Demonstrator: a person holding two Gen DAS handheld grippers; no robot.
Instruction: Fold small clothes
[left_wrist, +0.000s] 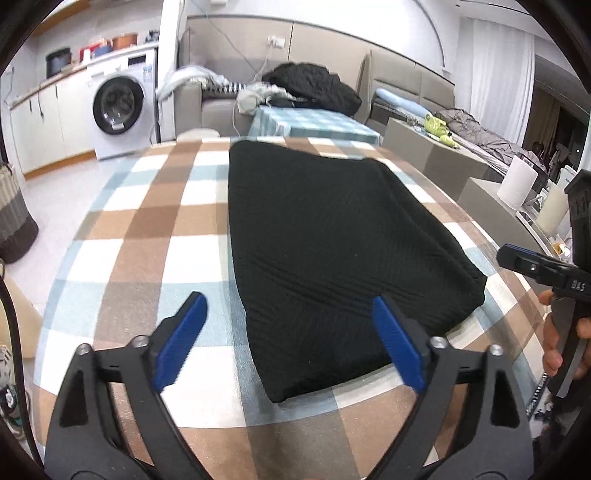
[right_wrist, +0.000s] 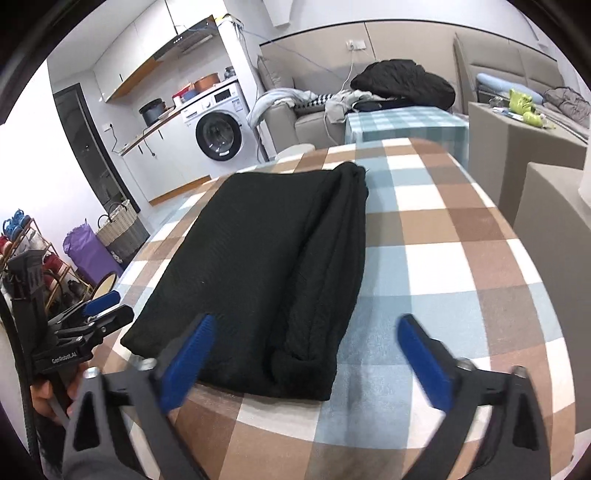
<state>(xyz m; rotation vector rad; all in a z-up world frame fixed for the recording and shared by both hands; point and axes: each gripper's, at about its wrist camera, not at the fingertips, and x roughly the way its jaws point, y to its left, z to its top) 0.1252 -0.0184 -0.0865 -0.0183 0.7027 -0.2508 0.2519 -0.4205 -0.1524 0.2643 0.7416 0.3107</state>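
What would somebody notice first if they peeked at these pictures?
First comes the folded black knit garment lying flat in the middle of the table's brown, blue and white checked cloth. Next are the black left tongs with blue pads, open just above its near edge, with the open right tongs beside them. Behind stands a white washing machine.

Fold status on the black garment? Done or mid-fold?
Done: black garment lies folded in a compact rectangle on the checked tablecloth. In hand: nothing; left gripper and right gripper both stand open, clear of it. Left: maybe one more fold.
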